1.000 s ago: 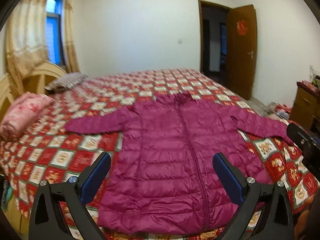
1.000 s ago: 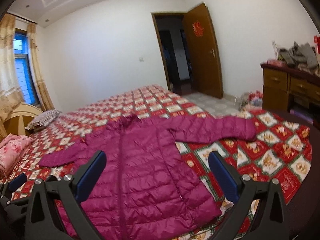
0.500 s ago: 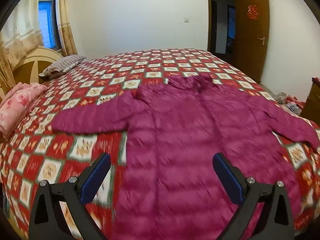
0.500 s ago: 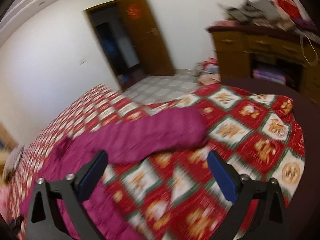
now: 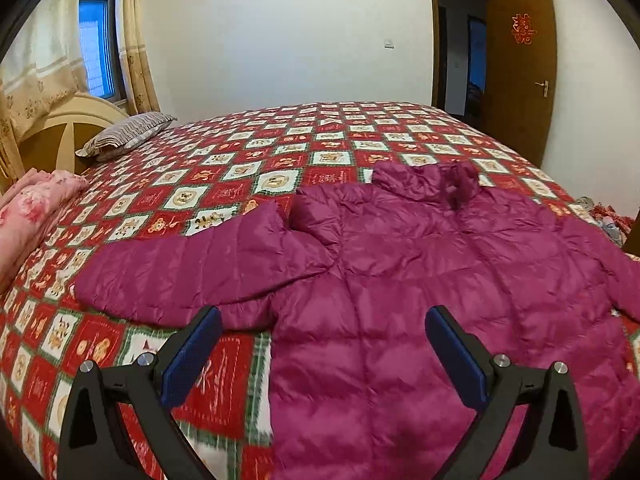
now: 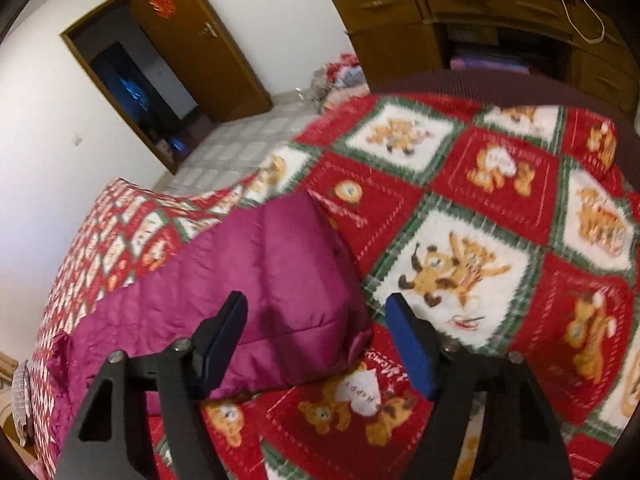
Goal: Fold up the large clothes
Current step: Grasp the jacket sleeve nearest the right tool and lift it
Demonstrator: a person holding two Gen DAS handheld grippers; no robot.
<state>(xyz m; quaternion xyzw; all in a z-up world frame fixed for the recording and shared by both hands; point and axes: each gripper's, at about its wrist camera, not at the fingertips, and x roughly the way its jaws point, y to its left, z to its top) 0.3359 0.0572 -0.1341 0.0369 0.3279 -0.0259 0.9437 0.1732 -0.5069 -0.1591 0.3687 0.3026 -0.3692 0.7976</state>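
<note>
- Left gripper: jaws spread wide, nothing between the blue pads, hovering over the jacket near the armpit of one sleeve.
- Right gripper: jaws have just been closing, not yet together; the cuff end of the other sleeve sits in the gap, pads apparently not pressing it, though the blur makes contact hard to judge.
- Jacket: magenta quilted puffer, shiny, lying flat on the bed, front up, collar toward the far side, both sleeves stretched out sideways.
- It lies on a red-and-white teddy-bear quilt.
- Left view only: whole jacket body, striped pillow, pink folded bedding, window with curtains.
- Right view only: sleeve cuff close up, wooden dresser, tiled floor.
- Open brown door in both views.
</note>
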